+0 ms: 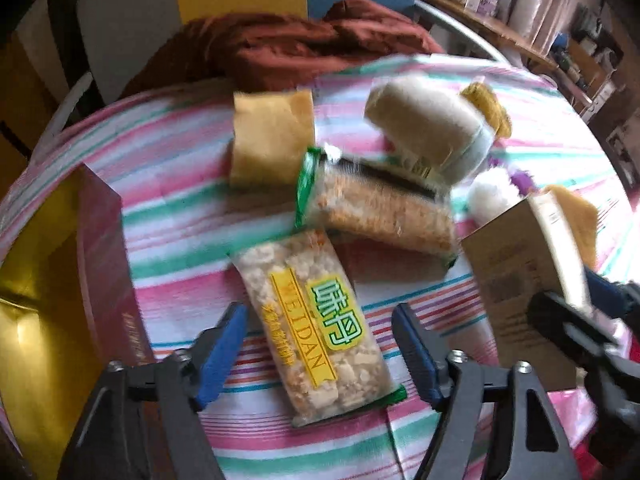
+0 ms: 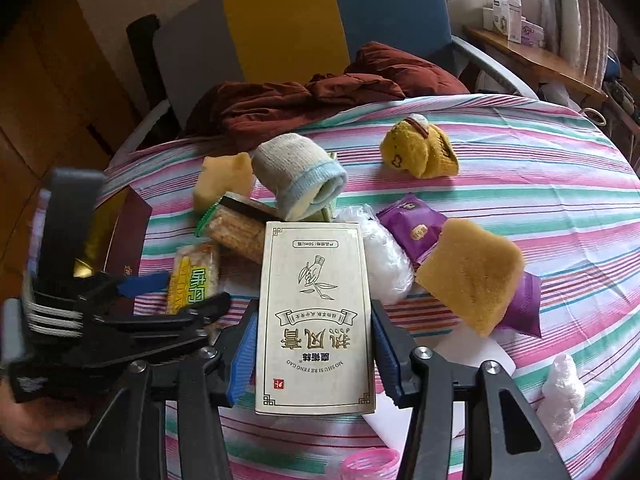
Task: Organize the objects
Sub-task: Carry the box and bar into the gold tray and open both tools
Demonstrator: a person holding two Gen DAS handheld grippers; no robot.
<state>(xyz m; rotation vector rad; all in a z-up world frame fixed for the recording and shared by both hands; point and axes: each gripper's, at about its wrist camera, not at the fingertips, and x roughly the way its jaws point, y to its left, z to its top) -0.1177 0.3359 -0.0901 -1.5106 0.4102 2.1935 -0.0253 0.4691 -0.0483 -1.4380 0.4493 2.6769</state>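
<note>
My left gripper (image 1: pixel 318 316) is open, its blue pads either side of a clear snack packet with a yellow-green label (image 1: pixel 316 328) lying on the striped tablecloth (image 1: pixel 180 208). A second snack packet (image 1: pixel 380 212) lies just behind it. My right gripper (image 2: pixel 314 316) is shut on a cream carton box (image 2: pixel 316 316) and holds it above the table; the box shows at the right in the left wrist view (image 1: pixel 524 272). A rolled beige sock (image 2: pixel 300 180), a yellow sock (image 2: pixel 420 152), yellow sponges (image 2: pixel 472 276) and a purple packet (image 2: pixel 412 228) lie around.
A maroon box with gold lining (image 1: pixel 100 256) stands open at the left table edge. A red-brown cloth (image 2: pixel 312 100) lies on the chair behind. White plastic wraps (image 2: pixel 384 256), a pink ring (image 2: pixel 372 464) and white paper (image 2: pixel 472 352) lie at the right.
</note>
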